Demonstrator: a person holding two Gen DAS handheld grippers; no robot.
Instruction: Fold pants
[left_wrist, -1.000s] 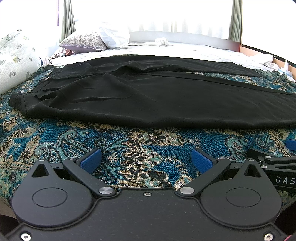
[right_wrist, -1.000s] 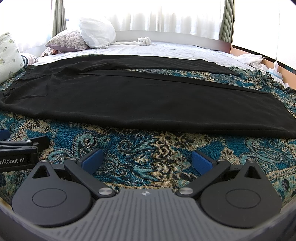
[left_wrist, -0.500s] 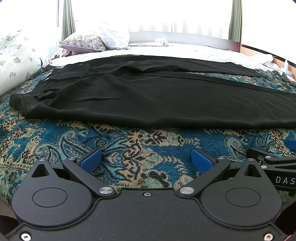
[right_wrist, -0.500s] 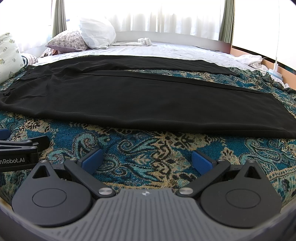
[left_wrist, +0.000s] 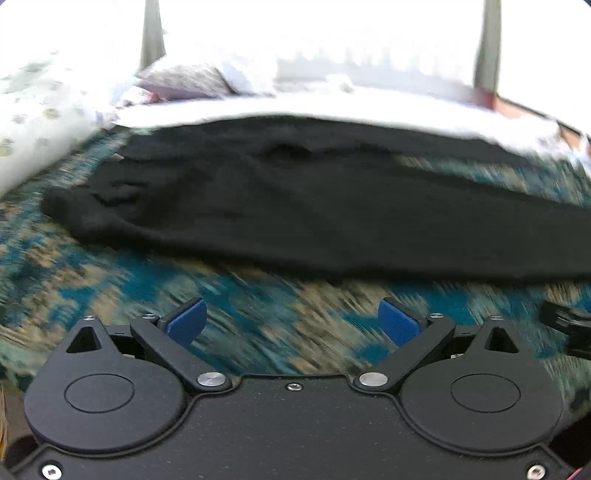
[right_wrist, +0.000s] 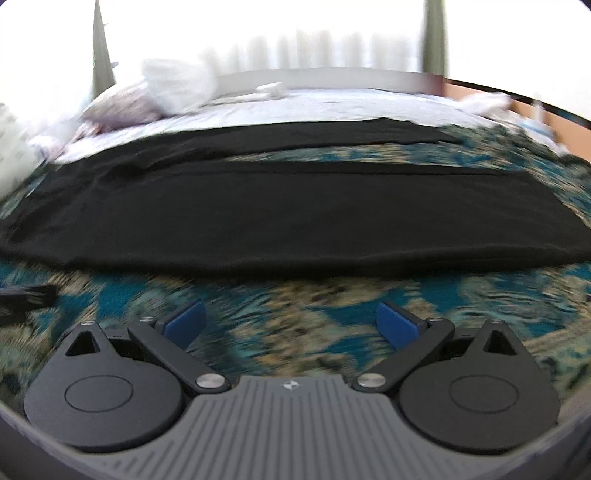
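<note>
Risk first: long black thin-fabric pants (left_wrist: 314, 206) spread flat across patterned teal-and-beige woven bedspread (left_wrist: 266, 325), waistband end to the left, both legs running right, near leg hem (right_wrist: 546, 221) towards the right. Left gripper (left_wrist: 291, 323) with blue pads, jaws wide and holding nothing, low over the bedspread just short of the near edge of the pants. Right gripper (right_wrist: 291, 321) likewise spread wide and empty, just short of the near leg. Blurred in both views, so exact gap to the cloth hard to judge. Likely faults: pinching bedspread together with the thin cloth; catching only one layer, leaving the under layer behind; uneven lift dragging the legs askew and wrinkling the fold.
</note>
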